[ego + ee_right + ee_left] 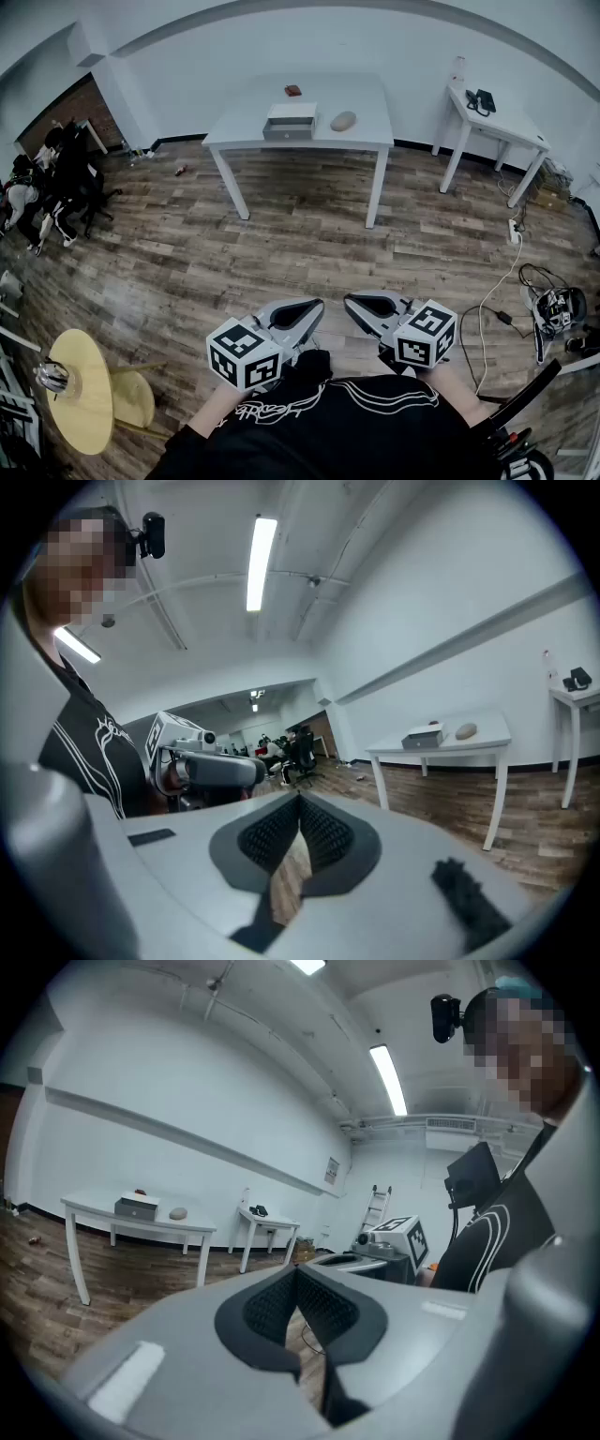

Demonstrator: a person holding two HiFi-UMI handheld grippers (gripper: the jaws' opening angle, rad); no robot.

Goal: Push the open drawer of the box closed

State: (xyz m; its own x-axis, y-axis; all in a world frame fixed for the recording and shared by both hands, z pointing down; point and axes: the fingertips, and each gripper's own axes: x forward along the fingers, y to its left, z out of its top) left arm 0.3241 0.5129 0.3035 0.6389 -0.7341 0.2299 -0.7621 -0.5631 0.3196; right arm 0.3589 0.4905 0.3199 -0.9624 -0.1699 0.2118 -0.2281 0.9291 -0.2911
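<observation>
Nothing is done yet: the box [290, 113] sits on the far table [361, 117] with its drawer [288, 132] out, while your left gripper [298, 315] and right gripper [371, 306] hang at your chest, jaws together and empty, so the whole push remains.

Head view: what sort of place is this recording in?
Likely an office or lab workroom: a white table and a smaller desk with a phone along a bare wall, office chairs at far left, cables trailing over the wood-pattern floor.
</observation>
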